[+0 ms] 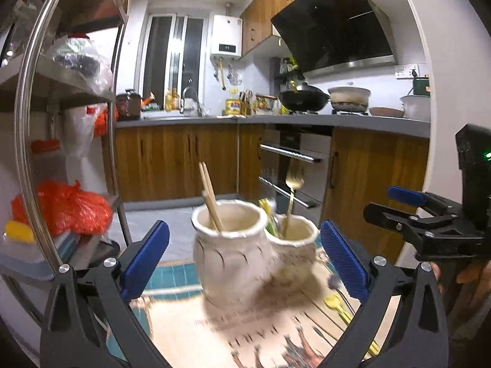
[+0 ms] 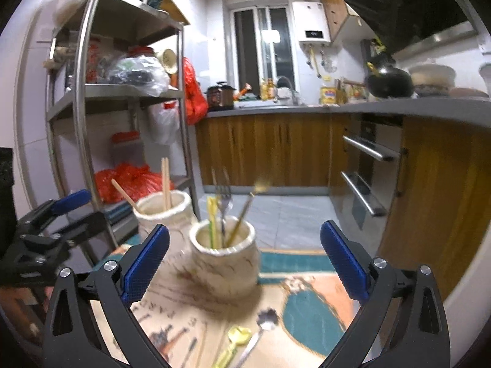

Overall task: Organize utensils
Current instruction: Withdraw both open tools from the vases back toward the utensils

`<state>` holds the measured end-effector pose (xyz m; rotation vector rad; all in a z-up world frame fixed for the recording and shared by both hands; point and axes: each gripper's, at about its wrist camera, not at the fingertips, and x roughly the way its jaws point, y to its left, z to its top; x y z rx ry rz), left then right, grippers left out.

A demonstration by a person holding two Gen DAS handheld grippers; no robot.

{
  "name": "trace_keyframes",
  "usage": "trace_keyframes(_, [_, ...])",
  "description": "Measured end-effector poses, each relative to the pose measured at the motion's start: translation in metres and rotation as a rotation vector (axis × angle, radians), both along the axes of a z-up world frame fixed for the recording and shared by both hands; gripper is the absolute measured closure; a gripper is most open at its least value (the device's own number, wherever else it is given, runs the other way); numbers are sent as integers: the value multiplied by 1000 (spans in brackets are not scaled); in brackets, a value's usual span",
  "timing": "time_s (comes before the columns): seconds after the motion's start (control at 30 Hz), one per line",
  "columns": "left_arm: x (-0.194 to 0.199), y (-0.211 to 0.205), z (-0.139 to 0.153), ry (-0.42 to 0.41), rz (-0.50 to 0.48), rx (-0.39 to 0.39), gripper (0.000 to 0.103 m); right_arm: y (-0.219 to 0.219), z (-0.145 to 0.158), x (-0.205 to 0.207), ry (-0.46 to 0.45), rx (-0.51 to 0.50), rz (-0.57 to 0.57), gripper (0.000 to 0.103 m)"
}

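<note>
Utensils: loose spoon (image 2: 266,320) and yellow spoon (image 2: 237,335) lie on the tabletop (image 2: 307,316), handles toward the camera, directly below the right gripper (image 2: 245,263); both grippers' fingers gape empty; jars (image 2: 224,257) stand ahead.

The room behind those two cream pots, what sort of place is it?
Most likely a home kitchen. A black wok sits on a stove under a slanted range hood, a sink faucet stands on the grey countertop, and wood cabinets run below it.
</note>
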<state>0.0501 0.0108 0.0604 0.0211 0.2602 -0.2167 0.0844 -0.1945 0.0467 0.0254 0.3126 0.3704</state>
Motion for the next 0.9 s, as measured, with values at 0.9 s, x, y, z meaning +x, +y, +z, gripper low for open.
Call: trace_keyframes(0.9, [-47, 15, -64, 228, -23, 43, 6, 25, -90, -32, 413, -154, -30, 28])
